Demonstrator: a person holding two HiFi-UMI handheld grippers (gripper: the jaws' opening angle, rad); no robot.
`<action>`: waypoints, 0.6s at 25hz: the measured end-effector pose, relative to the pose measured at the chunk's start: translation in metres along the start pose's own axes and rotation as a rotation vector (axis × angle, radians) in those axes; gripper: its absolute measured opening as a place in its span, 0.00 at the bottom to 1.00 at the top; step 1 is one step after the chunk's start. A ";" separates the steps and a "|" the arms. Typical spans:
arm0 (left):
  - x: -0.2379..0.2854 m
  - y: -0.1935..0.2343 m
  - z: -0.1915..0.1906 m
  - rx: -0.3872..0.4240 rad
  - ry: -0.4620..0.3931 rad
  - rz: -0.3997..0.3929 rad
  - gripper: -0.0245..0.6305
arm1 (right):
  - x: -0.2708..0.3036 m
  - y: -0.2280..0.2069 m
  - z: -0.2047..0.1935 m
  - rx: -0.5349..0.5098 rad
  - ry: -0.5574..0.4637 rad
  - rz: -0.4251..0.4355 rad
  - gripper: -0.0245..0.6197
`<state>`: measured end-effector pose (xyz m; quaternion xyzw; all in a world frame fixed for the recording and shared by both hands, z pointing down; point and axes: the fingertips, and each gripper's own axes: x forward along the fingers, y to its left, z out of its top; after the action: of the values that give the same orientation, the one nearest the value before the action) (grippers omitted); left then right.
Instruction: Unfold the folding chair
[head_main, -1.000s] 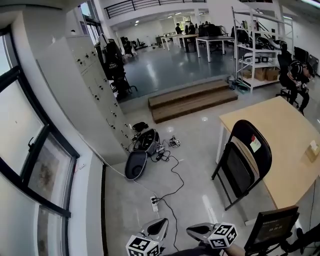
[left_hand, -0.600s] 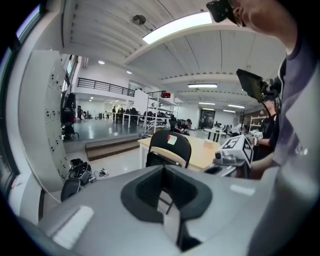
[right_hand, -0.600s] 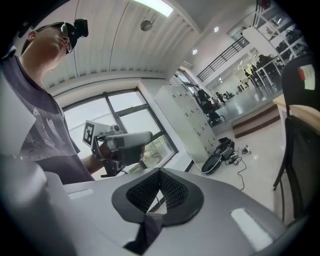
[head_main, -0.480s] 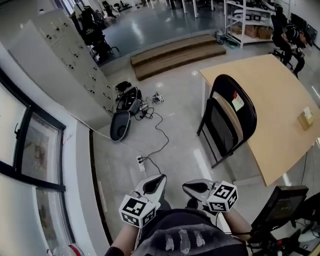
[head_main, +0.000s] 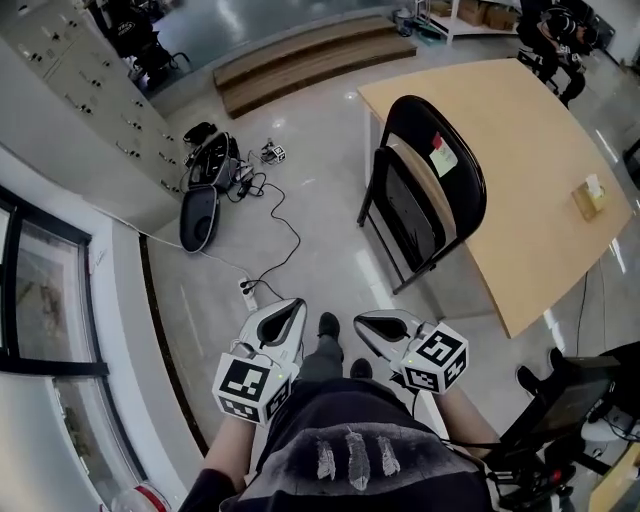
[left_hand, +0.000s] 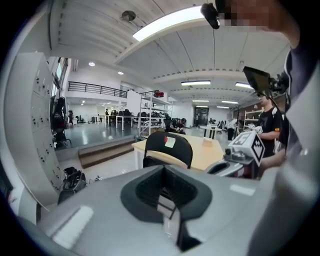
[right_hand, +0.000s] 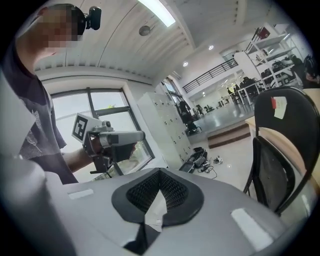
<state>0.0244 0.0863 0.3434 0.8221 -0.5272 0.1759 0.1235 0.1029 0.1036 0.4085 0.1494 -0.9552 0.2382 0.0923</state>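
Grey and empty-handed, the left hand-held gripper (head_main: 291, 306) and the right hand-held gripper (head_main: 364, 321) hang side by side in front of the person's waist. Each has its jaws pressed together on nothing, and both point across the pale floor (head_main: 320, 250) toward the folding chair (head_main: 425, 190). Neither one touches the chair, and a stretch of bare floor lies between the tips and its nearest leg.

The black chair stands well ahead and to the right, at the near edge of the wooden surface (head_main: 530, 180). It appears to lean against that edge. Its seat is tipped up flat against the rounded back and its legs are drawn close, so it is still fully folded. A small box (head_main: 588, 197) sits alone on the surface beyond it.

Off to the left, a power strip (head_main: 248, 290) with a trailing cable and a dark bag (head_main: 200, 215) lie on the floor, clear of the direct line to the chair.

By this evidence the job has not begun. What remains is the approach, a grip on the frame or seat, the pull away from the surface and the spreading of the legs.
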 end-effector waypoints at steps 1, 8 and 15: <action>0.007 -0.001 -0.003 -0.006 0.009 -0.018 0.04 | -0.002 -0.004 0.000 0.006 0.001 -0.019 0.04; 0.067 -0.005 -0.016 -0.031 0.047 -0.190 0.04 | 0.003 -0.036 -0.012 0.021 0.119 -0.131 0.04; 0.114 0.026 -0.023 -0.148 0.048 -0.314 0.04 | 0.021 -0.076 0.007 -0.026 0.264 -0.266 0.04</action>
<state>0.0404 -0.0099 0.4124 0.8786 -0.4005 0.1348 0.2225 0.1077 0.0314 0.4396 0.2408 -0.9096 0.2290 0.2493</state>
